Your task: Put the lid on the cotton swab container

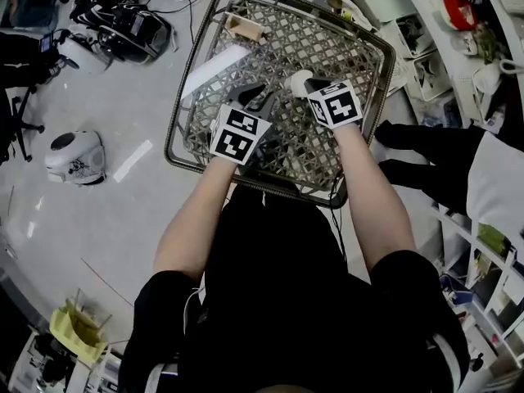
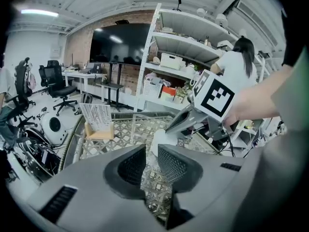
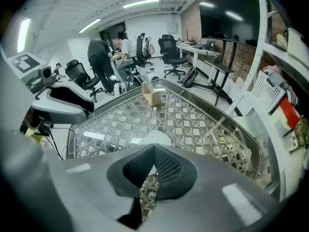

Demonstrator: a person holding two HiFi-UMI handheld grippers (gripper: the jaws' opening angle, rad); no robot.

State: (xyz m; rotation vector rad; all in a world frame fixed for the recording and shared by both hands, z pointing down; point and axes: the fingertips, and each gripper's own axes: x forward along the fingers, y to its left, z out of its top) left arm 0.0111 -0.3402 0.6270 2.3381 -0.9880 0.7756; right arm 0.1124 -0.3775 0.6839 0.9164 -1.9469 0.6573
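Cotton swab container (image 1: 295,80): white, round, on the lattice table (image 1: 176,129), mid-top, well inside the raised rim. Head view: we see open lattice all round it. A wooden card holder (image 1: 246,27) sits near the far edge. The left gripper (image 1: 255,97) is just beside the container and the right gripper (image 1: 313,85) is at it.

Left gripper view: the left gripper (image 2: 150,151) has its jaws slightly parted with only lattice between them. The container (image 2: 157,138) is just beyond.

Right gripper view: the right gripper (image 3: 153,149) has its jaw tips together. The container (image 3: 155,138) lies directly behind them. We cannot tell whether they touch it.
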